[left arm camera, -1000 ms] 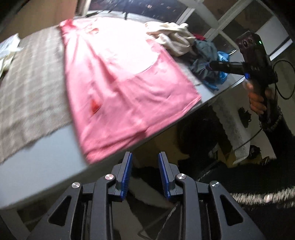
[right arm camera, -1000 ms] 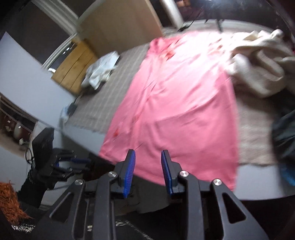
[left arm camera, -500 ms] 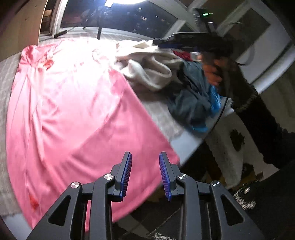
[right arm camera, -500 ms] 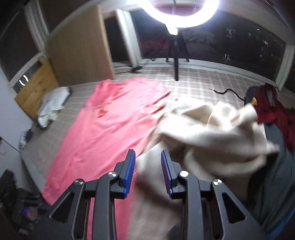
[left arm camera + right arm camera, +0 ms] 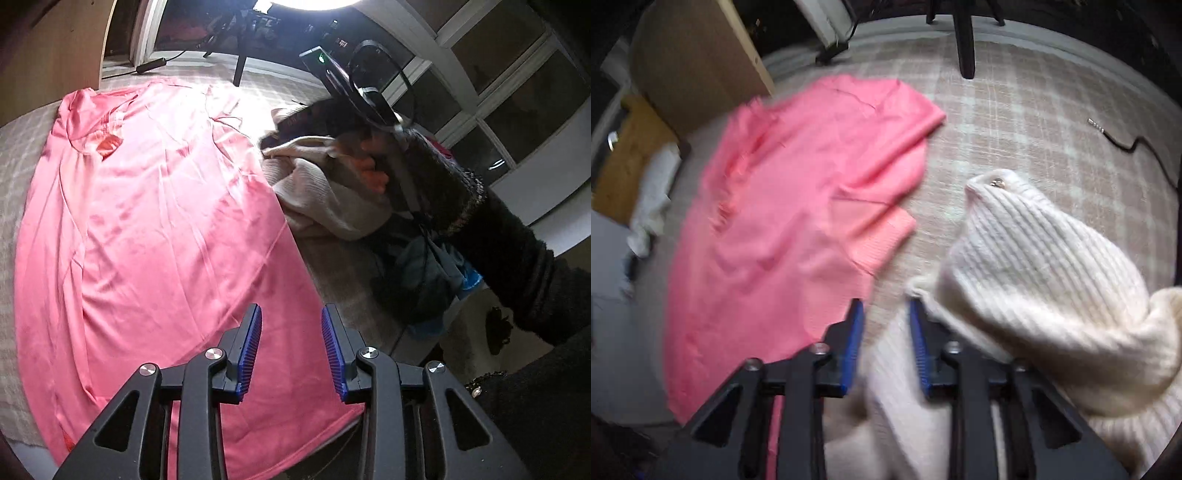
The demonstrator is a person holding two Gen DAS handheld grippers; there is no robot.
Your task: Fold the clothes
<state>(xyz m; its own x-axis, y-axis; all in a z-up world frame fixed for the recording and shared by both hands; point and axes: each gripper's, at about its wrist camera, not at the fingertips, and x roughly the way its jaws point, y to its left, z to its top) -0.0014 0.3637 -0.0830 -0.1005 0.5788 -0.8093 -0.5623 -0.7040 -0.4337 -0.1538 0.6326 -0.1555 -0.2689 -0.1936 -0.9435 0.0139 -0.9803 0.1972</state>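
Hovering over smooth flat pink garment, left gripper gaping; right gripper parted above chunky ribbed cream knit sweater.

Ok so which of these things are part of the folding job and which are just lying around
Part of the job:
pink garment, spread flat
cream knit sweater, bunched beside it
dark and blue clothes pile
left gripper and right gripper, both open

Just lying about:
checked cloth underneath
black cable
white cloth at the far side
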